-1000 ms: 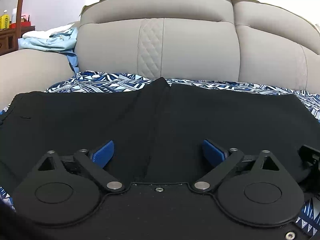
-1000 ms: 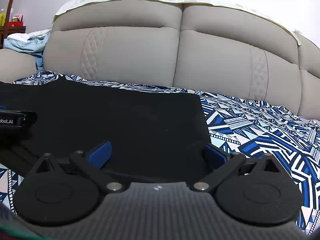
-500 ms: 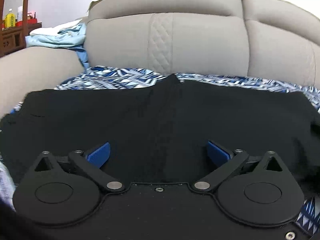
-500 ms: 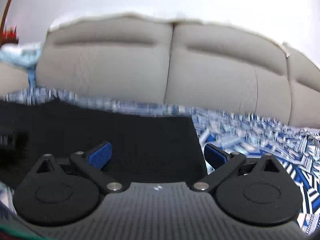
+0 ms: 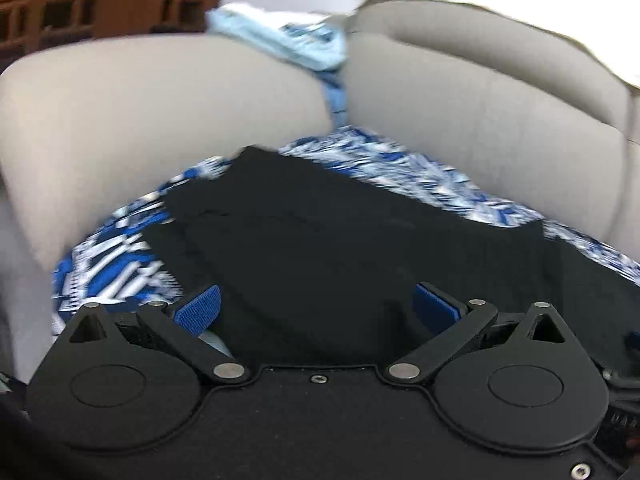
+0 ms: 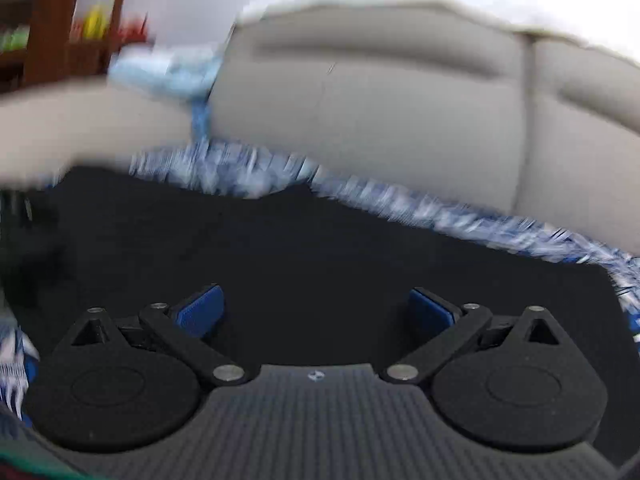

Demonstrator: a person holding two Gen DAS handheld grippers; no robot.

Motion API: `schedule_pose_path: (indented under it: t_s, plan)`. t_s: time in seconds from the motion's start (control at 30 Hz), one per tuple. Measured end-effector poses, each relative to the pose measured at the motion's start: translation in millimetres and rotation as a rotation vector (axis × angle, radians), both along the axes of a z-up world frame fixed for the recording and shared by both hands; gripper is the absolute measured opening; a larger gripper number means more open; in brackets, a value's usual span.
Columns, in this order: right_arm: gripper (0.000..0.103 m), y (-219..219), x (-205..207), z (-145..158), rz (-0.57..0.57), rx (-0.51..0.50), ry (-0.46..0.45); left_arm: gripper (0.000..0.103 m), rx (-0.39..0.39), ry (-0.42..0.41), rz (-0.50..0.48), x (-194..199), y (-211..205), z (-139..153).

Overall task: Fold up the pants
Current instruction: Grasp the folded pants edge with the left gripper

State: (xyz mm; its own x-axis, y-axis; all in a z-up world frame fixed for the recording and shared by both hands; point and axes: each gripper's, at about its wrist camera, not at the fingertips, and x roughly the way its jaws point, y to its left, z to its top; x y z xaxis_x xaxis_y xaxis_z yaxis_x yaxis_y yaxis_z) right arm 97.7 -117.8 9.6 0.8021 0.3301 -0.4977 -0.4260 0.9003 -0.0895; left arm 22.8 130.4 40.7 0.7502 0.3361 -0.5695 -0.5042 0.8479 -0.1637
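The black pants [image 5: 340, 240] lie spread on a blue-and-white patterned cover [image 5: 112, 268] on a grey sofa. My left gripper [image 5: 316, 308] is open just above the pants near their left end, blue pads wide apart with nothing between them. In the right wrist view the pants [image 6: 320, 248] fill the middle of the blurred frame. My right gripper [image 6: 316, 308] is open over them and holds nothing. The left gripper's body [image 6: 24, 232] shows dimly at that view's left edge.
The grey sofa backrest [image 5: 480, 112] rises behind the pants and its armrest [image 5: 140, 112] bulges at the left. Light blue clothes [image 5: 280, 40] lie on top of the armrest. Brown wooden shelves [image 5: 80, 8] stand behind at the far left.
Both grippers have swung to the left: the armrest and shelves now fill the left of both views. Both stay open and empty. The pants lie as before.
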Motion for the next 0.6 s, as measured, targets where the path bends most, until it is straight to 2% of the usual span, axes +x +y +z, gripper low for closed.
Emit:
schedule_pose_path:
  t_s: [0.1, 0.2, 0.27, 0.37, 0.6]
  plan:
    - [0.103, -3.4, -3.3, -0.2, 0.004, 0.018, 0.000, 0.103, -0.078, 0.031, 0.024, 3.9, 31.9, -7.4]
    - [0.103, -9.5, -0.2, -0.9, 0.011, 0.055, 0.027, 0.103, -0.164, -0.018, 0.068, 3.7, 55.1, -14.6]
    - [0.103, -4.7, -2.5, -1.3, 0.010, 0.029, 0.017, 0.103, -0.230, -0.045, 0.093, 7.2, 69.4, -21.0]
    - [0.103, -4.1, -2.3, 0.2, 0.011, 0.028, 0.016, 0.103, -0.242, -0.076, 0.119, 12.0, 80.3, -25.1]
    - [0.103, -7.0, 0.1, 2.6, 0.012, 0.034, 0.021, 0.103, -0.197, -0.116, 0.153, 22.9, 90.1, -33.5]
